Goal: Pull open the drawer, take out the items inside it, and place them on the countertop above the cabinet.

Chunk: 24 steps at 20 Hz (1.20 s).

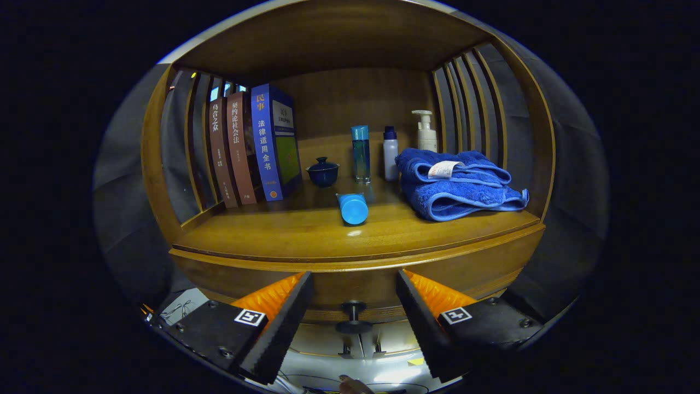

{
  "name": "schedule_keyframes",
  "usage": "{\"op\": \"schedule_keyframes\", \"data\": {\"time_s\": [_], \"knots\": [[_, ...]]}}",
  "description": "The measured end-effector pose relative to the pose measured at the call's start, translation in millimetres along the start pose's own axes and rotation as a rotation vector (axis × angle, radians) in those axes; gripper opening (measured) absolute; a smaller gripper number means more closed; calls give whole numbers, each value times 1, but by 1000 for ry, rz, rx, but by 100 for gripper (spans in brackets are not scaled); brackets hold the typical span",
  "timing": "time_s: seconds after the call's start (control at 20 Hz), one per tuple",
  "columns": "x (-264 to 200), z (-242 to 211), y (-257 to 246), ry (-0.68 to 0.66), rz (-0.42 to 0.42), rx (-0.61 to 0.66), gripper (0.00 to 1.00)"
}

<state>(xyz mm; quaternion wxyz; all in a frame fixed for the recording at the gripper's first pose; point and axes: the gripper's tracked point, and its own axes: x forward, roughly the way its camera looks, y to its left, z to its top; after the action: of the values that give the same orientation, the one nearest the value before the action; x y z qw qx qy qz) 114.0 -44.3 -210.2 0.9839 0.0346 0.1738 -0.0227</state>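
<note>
wooden cabinet [350,273] with countertop [306,230], drawer [355,287] shut below it. blue towel [456,183] folded at the right, three books [251,145] upright at the left, blue tube [353,208] lying mid-counter. gripper [354,323] spread wide, holding nothing, drawer knob [354,317] between the fingers untouched.

Gripper [354,323]: jaws spread wide, gripping nothing, one to each side of the dark drawer knob [353,319]. The knob sits between them on the closed drawer front [350,287]. Worktop [306,230] above carries three upright books [254,145] at its left, a small lidded cup [322,171], a blue tube lying on its side [352,208], a tall blue bottle [360,154], a white bottle [390,153], a pump dispenser [425,131], and a folded blue towel [456,186] at its right.
</note>
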Motion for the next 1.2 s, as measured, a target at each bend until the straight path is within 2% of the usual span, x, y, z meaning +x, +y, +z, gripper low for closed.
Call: {"op": "schedule_keyframes", "data": {"time_s": [0.2, 0.45, 0.7, 0.95, 1.2], "knots": [[-19, 44, 1, -82, 4, -24, 100], [-79, 107, 17, -225, 31, -70, 100], [-134, 161, 26, -320, 55, -55, 100], [-175, 190, 36, -360, 44, -81, 100], [-203, 206, 35, -402, 33, -49, 100]]}}
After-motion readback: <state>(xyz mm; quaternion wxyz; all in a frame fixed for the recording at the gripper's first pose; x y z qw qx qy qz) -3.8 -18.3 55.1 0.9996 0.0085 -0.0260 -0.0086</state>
